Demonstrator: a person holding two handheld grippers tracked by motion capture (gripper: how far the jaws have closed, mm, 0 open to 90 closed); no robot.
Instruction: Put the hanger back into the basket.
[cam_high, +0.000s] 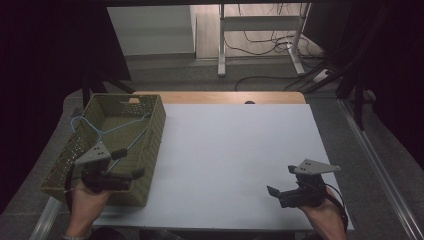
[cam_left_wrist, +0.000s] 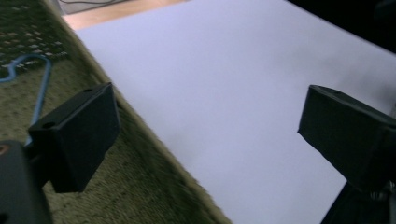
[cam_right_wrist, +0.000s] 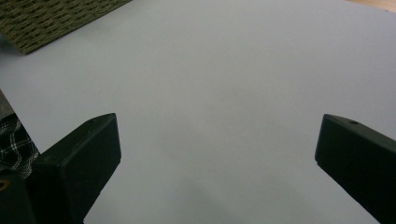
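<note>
In the high view, a thin light-blue hanger lies inside the olive woven basket at the left edge of the white bench. The left gripper hovers over the basket's near corner, jaws wide and empty. The right gripper rests low at the bench's near right, also wide. In the left gripper view, the hanger's hook lies on the basket floor, beyond the left jaw. In the right gripper view, the spread jaws frame bare bench, with the basket corner far off.

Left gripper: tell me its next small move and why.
Probably draw the left gripper back toward the person, clear of the basket. Its fingers stand wide apart with nothing between them, and the blue hanger already lies inside the basket.
</note>
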